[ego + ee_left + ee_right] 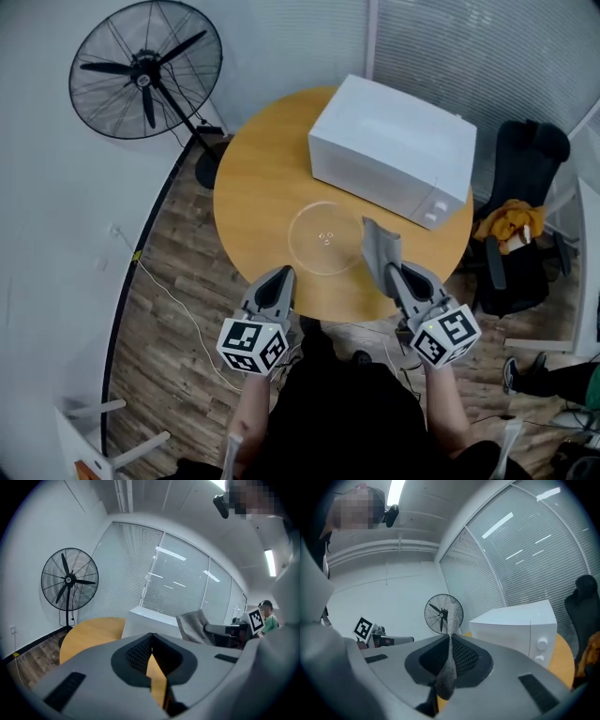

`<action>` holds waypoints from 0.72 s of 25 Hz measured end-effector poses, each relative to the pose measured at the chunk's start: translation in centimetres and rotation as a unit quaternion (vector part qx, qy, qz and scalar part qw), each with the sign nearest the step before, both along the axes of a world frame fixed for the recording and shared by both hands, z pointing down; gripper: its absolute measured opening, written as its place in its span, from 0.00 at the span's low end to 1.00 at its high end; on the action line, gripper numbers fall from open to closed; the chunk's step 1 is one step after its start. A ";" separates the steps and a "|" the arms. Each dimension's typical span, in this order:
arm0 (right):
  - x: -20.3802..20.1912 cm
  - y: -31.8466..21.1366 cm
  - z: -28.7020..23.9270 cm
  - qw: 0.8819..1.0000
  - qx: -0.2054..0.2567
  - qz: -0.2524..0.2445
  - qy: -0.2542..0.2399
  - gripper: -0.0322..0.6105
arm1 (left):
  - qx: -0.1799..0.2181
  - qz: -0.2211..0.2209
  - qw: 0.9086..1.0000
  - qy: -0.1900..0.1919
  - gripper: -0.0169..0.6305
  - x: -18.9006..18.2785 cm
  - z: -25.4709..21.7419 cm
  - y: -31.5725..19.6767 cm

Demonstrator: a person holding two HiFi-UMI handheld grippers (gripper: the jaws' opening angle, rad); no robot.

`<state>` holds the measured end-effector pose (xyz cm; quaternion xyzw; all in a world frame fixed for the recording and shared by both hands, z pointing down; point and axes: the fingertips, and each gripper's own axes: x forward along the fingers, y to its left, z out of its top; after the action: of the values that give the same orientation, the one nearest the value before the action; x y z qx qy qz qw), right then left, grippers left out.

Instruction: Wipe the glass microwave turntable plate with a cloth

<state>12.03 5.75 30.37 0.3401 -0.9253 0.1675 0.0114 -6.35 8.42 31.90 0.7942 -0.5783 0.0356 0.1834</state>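
Two grippers sit low in the head view, one in each of your hands, both pointing toward the round, honey-coloured wooden table [262,178]. Your left gripper [283,272] has its jaws pressed together with nothing between the pads; in its own view only a sliver of tabletop shows below the meeting point. It hovers over the near edge of the table, just short of the plate's near left rim.

Your right gripper [392,272] is clamped on a grey knitted cloth [379,246]. In the right gripper view the fabric is pinched into a thin upright strip between the dark ribbed pads, with a bunch of it hanging out below them. From above, the free part of the cloth stands out past the jaw tips and its far edge overlaps the right rim of the plate. Whether fabric and glass touch there cannot be told.

The clear, round glass microwave turntable plate [323,237] lies flat on the near half of the table, ahead of both grippers and between them. Just behind it, toward the right, stands the boxy white microwave oven [389,145], its knobs at its near right corner.

Off the table, a black pedestal fan [145,70] stands on the wood-plank floor [169,281] at the left. A black office chair [525,159] carrying a yellow-orange bundle [511,223] stands at the right.
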 end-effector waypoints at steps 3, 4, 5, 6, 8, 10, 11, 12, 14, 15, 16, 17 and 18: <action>-1.9 -1.6 0.4 1.000 -0.004 0.009 0.011 0.08 | -0.011 0.010 1.000 0.014 0.02 -2.2 0.9 -2.3; -2.6 -2.1 0.6 1.000 -0.005 0.012 0.016 0.08 | -0.014 0.011 1.000 0.020 0.02 -3.0 1.3 -3.0; -3.2 -2.5 0.7 1.000 -0.008 0.015 0.021 0.08 | -0.016 0.013 0.999 0.026 0.02 -3.7 1.6 -3.7; -3.8 -2.9 0.9 0.999 -0.010 0.020 0.025 0.08 | -0.019 0.016 0.999 0.030 0.02 -4.4 1.9 -4.4; -5.1 -3.9 1.4 0.999 -0.018 0.031 0.027 0.08 | -0.025 0.025 0.999 0.034 0.02 -5.6 2.7 -5.6; -6.5 -4.6 2.0 0.998 -0.029 0.040 0.026 0.08 | -0.035 0.034 0.998 0.038 0.02 -6.6 3.7 -6.6; -7.2 -4.9 2.4 0.998 -0.034 0.043 0.026 0.08 | -0.042 0.037 0.998 0.039 0.02 -7.0 4.3 -7.0; -7.8 -5.0 2.7 0.998 -0.039 0.044 0.029 0.08 | -0.049 0.039 0.997 0.041 0.02 -7.3 4.9 -7.3; -8.7 -5.2 3.5 0.997 -0.048 0.046 0.036 0.08 | -0.062 0.043 0.996 0.045 0.02 -7.8 6.0 -7.8; -9.1 -5.3 3.9 0.997 -0.052 0.045 0.040 0.08 | -0.069 0.044 0.995 0.049 0.02 -8.1 6.6 -8.1; -9.4 -5.4 4.4 0.996 -0.057 0.044 0.044 0.08 | -0.075 0.045 0.995 0.054 0.02 -8.3 7.2 -8.3; -9.7 -5.6 4.8 0.996 -0.061 0.044 0.047 0.08 | -0.083 0.046 0.994 0.061 0.02 -8.5 7.8 -8.5; -9.8 -5.7 5.2 0.996 -0.065 0.044 0.050 0.08 | -0.092 0.046 0.992 0.067 0.02 -8.7 8.5 -8.6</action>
<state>2.21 0.06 35.54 0.3869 -0.8950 0.2101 0.0724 -15.00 -0.18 40.45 0.8004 -0.5217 0.0433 0.2921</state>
